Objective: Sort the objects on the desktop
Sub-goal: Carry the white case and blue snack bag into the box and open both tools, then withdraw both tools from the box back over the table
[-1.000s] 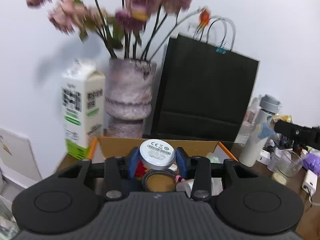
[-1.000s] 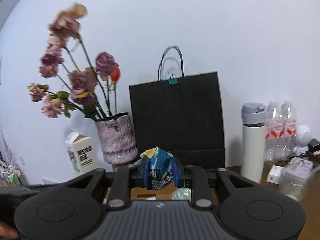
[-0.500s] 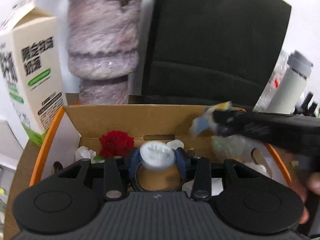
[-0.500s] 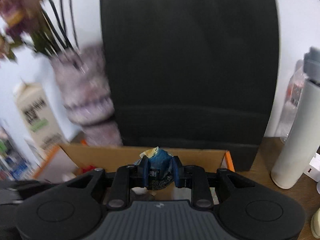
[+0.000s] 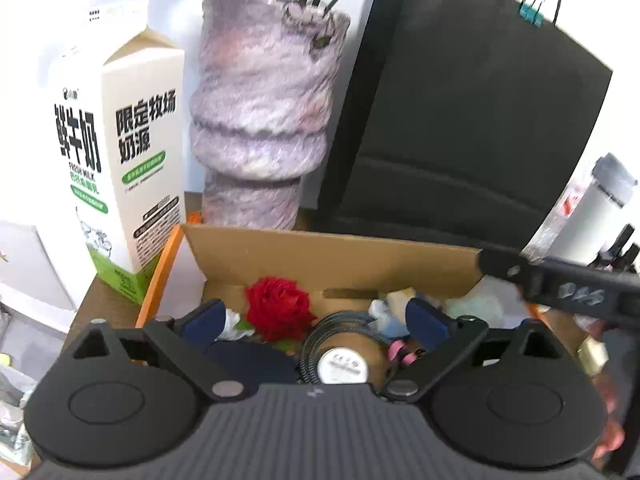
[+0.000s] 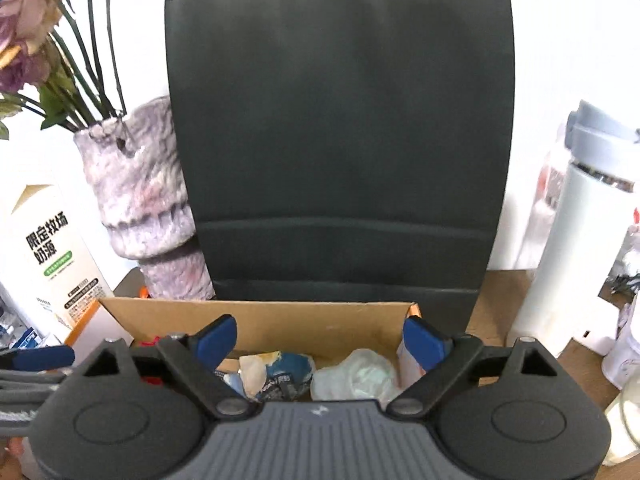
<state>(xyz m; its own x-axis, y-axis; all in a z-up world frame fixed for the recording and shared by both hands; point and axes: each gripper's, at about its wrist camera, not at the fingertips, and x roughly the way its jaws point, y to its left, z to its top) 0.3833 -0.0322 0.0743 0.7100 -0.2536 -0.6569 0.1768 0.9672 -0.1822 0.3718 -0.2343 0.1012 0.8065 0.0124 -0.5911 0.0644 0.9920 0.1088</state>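
Black paper bag [image 6: 340, 140] stands upright against the wall, directly behind the cardboard box [image 5: 332, 256]. Marbled vase [image 5: 260, 112] with stems sits left of the bag, touching the box's back edge; milk carton [image 5: 120, 152] stands just left of the vase. White thermos bottle [image 6: 576, 236] stands on the table [image 6: 508, 284], right of the bag. Inside the box: red fabric rose [image 5: 280, 308], coiled cable [image 5: 320, 332] ringing a round white tin [image 5: 343, 366], crumpled blue snack packet [image 6: 280, 372], pale plastic wrap [image 6: 356, 372]. Left gripper [image 5: 316, 320] hangs over the box, jaws wide apart, holding nothing. Right gripper [image 6: 320, 340] likewise, jaws apart above the packet.
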